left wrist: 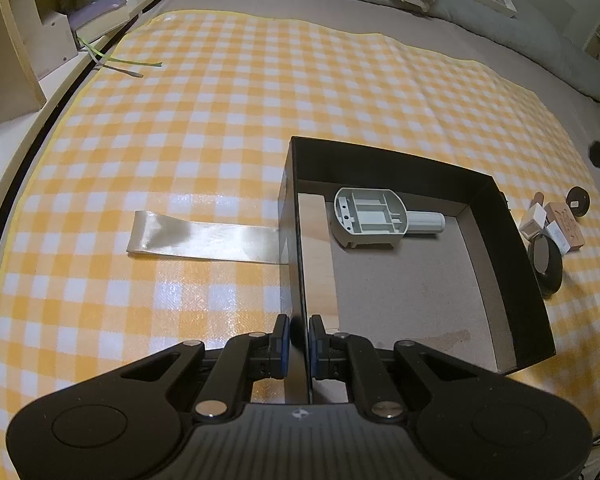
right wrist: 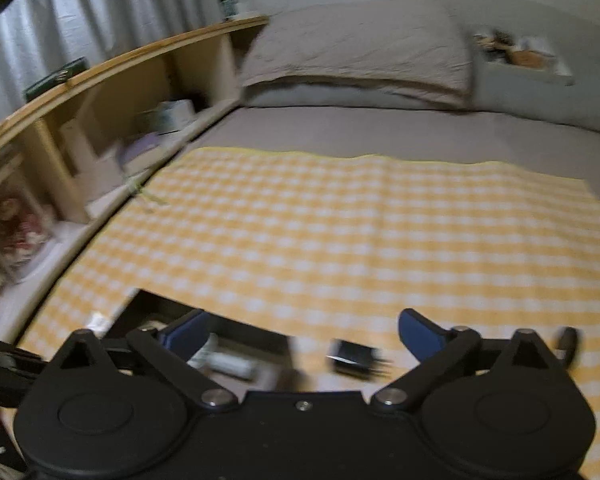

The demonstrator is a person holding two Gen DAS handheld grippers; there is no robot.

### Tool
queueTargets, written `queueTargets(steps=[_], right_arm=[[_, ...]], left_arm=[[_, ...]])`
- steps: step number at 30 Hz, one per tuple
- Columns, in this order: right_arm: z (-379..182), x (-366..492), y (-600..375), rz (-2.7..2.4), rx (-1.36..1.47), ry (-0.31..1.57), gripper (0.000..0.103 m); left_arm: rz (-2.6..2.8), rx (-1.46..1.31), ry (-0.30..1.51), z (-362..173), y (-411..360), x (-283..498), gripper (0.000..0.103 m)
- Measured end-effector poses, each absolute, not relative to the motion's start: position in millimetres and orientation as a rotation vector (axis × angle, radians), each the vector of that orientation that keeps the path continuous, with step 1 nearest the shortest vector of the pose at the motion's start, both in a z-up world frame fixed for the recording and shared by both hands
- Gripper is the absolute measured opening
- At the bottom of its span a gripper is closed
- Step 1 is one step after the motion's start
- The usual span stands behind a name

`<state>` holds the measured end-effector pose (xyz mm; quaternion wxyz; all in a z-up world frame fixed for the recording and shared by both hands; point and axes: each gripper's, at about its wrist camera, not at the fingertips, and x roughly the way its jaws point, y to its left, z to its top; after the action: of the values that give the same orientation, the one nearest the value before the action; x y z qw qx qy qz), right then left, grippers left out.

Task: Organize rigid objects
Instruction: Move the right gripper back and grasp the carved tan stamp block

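Observation:
A black open box stands on the yellow checked mat. My left gripper is shut on the box's left wall, one blue pad on each side. Inside the box lies a grey plastic part with a round stub. In the blurred right wrist view my right gripper is open wide above the mat, with nothing pressed between its pads. Just beyond its fingertips a small black plug adapter lies on the mat. The box and the grey part show at that view's lower left.
A flat silver strip lies on the mat left of the box. Right of the box sit a round black item, pale stamp blocks and a small dark disc. A wooden shelf runs along the left; pillows lie at the head.

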<state>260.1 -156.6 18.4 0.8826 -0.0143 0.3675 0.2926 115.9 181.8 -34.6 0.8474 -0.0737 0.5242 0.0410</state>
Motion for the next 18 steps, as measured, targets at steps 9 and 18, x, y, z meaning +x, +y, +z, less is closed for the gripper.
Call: queueTargets(steps=[9,18], right_arm=[[-21,268,-223,0.438,-0.033,0.838,0.103],[-60,282,-268,0.299,-0.093,0.953,0.099]], left_arm=[[0.09,-0.161,1.095,-33,181,113,0.01],[0.094,-0.169,1.091,-30,181,113,0.01]])
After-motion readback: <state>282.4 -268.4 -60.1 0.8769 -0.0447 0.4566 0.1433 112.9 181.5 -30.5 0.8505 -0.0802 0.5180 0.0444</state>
